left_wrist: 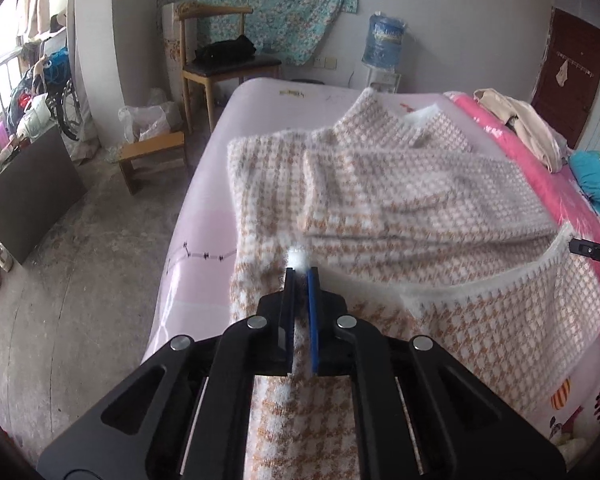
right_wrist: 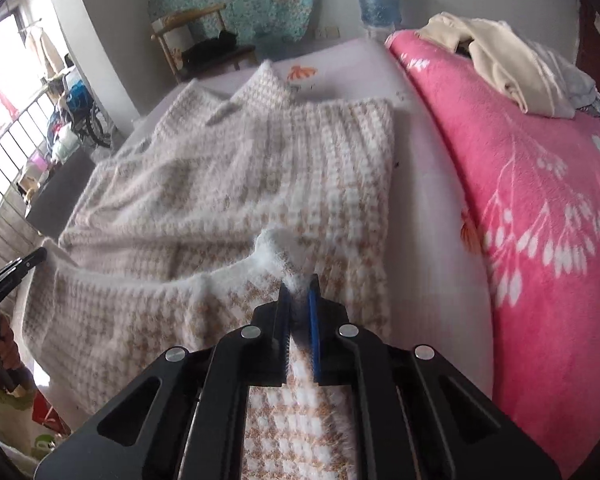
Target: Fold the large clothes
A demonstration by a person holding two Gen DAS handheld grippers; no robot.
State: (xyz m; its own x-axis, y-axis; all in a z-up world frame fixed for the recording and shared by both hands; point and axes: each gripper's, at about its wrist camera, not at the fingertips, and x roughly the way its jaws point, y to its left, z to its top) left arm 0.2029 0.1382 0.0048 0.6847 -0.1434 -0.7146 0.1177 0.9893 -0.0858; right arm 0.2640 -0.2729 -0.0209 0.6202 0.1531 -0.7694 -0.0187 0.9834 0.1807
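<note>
Pale mattress (left_wrist: 204, 184), both tools (left_wrist: 301, 274) (right_wrist: 299, 285) clamping sweater (left_wrist: 380, 184) hem.

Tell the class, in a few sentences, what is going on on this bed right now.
A person is folding a fuzzy orange-and-white houndstooth garment spread on the pale pink sheet of a bed. The left tool is shut on the garment's near white hem, and the right tool is shut on the same hem further along. The sleeves already lie folded across the body. A pink floral blanket lies alongside.
</note>
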